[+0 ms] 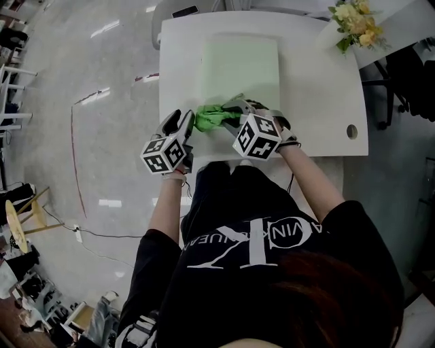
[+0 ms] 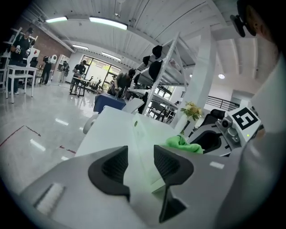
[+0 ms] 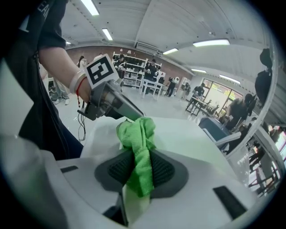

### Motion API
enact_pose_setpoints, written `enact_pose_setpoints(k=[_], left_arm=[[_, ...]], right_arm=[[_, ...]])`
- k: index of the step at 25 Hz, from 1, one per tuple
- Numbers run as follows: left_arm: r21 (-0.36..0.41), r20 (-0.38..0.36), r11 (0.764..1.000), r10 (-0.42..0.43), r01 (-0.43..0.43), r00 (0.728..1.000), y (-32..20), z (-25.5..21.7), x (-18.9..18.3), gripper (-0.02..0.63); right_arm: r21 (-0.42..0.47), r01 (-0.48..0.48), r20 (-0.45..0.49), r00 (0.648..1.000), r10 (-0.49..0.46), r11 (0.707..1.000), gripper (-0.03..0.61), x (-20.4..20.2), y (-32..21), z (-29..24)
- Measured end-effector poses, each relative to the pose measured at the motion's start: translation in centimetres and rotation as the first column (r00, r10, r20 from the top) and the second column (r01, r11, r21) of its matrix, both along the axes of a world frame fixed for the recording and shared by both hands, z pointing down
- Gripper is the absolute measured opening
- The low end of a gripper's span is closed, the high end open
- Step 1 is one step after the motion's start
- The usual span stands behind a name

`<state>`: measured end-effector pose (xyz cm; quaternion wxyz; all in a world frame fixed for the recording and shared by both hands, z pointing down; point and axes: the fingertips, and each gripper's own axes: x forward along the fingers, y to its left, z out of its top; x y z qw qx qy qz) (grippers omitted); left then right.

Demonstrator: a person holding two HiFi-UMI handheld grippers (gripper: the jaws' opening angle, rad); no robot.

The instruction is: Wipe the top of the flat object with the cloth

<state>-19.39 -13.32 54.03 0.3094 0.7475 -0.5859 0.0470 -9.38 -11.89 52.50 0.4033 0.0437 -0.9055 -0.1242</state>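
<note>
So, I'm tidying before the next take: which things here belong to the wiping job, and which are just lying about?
In use:
bright green cloth, clamped in the right gripper
pale green flat board
open left gripper

Lying about:
yellow flower bunch, far right
small dark flat object at the white table's far edge

Near edge of board [image 1: 239,64] under cloth [image 1: 212,117]

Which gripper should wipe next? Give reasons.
Right. The right gripper is shut on the crumpled green cloth at the near edge of the pale green flat board; the left gripper is open, nothing between its fingers.
</note>
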Motion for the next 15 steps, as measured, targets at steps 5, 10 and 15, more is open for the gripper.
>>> enact_pose_setpoints(k=[5, 10, 15], left_arm=[[-0.029, 0.023, 0.996, 0.09, -0.09, 0.996, -1.3, 0.5, 2.2, 0.19], [-0.043, 0.033, 0.99, 0.137, -0.136, 0.99, -1.9, 0.4, 3.3, 0.178], [-0.07, 0.06, 0.986, 0.158, -0.153, 0.986, -2.0, 0.4, 3.6, 0.169]], right_arm=[[-0.017, -0.042, -0.007, 0.999, 0.042, 0.999, 0.107, 2.2, 0.0, 0.1], [-0.032, -0.113, -0.006, 0.994, 0.113, 0.993, 0.107, 4.9, -0.4, -0.1], [-0.042, -0.196, -0.005, 0.981, 0.196, 0.98, 0.107, 8.9, -0.9, -0.1]])
